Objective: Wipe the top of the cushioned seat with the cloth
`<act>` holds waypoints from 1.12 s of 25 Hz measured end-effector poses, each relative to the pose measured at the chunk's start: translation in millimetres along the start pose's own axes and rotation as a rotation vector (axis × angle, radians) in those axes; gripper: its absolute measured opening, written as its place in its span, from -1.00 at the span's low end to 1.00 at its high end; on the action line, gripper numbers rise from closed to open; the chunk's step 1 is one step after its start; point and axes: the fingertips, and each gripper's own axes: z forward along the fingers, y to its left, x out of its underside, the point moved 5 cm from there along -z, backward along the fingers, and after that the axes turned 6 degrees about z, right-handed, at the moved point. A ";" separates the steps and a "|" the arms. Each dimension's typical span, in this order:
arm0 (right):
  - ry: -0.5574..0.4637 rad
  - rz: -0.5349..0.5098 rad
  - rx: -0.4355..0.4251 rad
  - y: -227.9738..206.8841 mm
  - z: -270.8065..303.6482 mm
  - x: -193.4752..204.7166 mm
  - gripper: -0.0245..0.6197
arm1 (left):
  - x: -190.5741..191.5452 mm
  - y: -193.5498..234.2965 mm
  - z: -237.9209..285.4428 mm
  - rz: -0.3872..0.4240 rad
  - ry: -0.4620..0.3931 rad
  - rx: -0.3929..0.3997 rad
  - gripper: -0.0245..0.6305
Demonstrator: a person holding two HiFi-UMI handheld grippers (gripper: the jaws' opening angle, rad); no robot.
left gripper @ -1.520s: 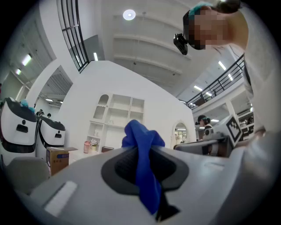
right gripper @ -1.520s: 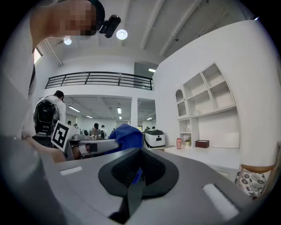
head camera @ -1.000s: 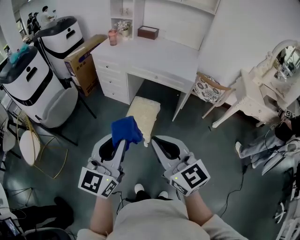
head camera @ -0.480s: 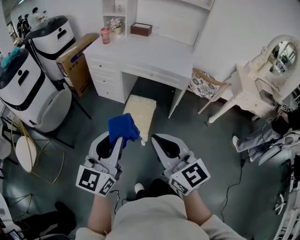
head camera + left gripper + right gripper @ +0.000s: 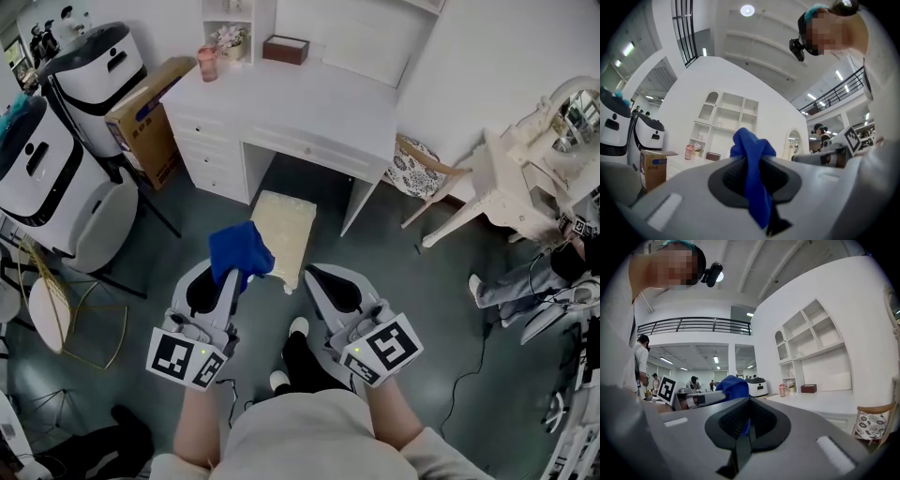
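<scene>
The cream cushioned seat (image 5: 286,225) stands on the dark floor, half under the white desk (image 5: 300,103). My left gripper (image 5: 228,278) is shut on a blue cloth (image 5: 240,251), which bunches above its tips and overlaps the seat's near left edge in the head view. In the left gripper view the blue cloth (image 5: 752,161) is pinched between the jaws of the left gripper (image 5: 755,164) and hangs down. My right gripper (image 5: 315,278) is held beside it, just short of the seat's near right corner. Seen in its own view, the right gripper (image 5: 749,404) is shut with nothing held.
A cardboard box (image 5: 145,112) and white-and-black machines (image 5: 47,178) stand at the left. A gold wire chair (image 5: 56,309) is nearer left. A wooden chair (image 5: 427,173) and a white vanity (image 5: 534,187) are at the right, with a person's legs (image 5: 525,281) beyond.
The person has stepped forward, one shoe now showing between the grippers. The left gripper has kept hold of the cloth and shifted slightly left. The right gripper stays shut.
</scene>
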 end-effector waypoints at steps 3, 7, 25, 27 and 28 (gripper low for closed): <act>-0.004 -0.006 -0.002 -25.3 25.7 -6.7 -0.94 | 1.9 18.9 29.0 0.004 0.003 -0.006 -0.77; 0.003 -0.002 -0.014 -58.7 56.8 -15.7 -0.94 | 5.3 40.8 67.0 -0.001 0.006 -0.013 -0.77; 0.012 0.013 -0.044 -158.1 123.3 -27.3 -0.94 | 20.7 83.3 175.7 0.006 0.029 -0.034 -0.77; 0.006 0.021 -0.032 -165.1 130.3 -27.9 -0.94 | 22.2 90.1 183.0 0.008 0.033 -0.025 -0.76; 0.005 0.024 -0.025 -167.9 133.6 -27.8 -0.94 | 24.1 93.8 186.5 0.008 0.037 -0.020 -0.76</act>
